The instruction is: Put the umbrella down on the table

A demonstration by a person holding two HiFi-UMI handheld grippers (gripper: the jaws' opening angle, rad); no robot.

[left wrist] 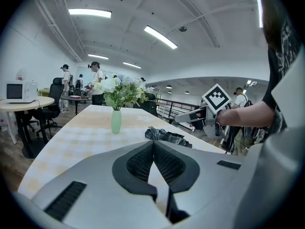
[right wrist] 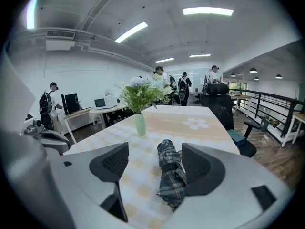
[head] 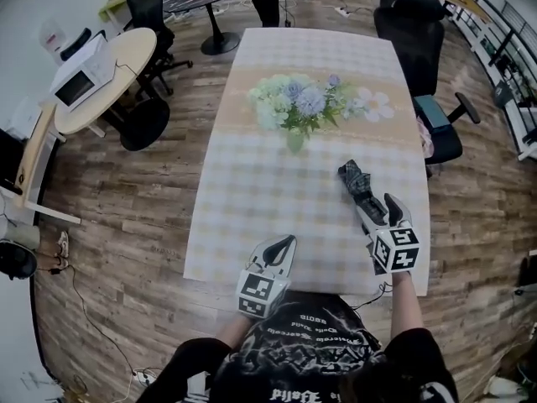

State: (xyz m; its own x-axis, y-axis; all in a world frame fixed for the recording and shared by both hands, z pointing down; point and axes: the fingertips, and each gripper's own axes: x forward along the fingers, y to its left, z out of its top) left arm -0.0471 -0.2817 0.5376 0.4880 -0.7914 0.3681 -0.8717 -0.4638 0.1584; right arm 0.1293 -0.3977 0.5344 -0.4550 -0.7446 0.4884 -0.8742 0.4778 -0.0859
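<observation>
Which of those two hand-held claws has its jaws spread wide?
The right gripper, by the folded plaid umbrella on the table; the left gripper has its jaws closed together.

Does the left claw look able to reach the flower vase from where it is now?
Probably yes. The left claw, shut and empty, points up the table, and only bare tablecloth lies between it and the flower vase; the umbrella lies off to the right.

**No writing that can be read**

The shirt (head: 312,336) carries rows of white lettering (upside down to the head camera), too blurred to make out. The left cube (head: 260,290) and right cube (head: 396,248) bear only black-and-white square patterns.
</observation>
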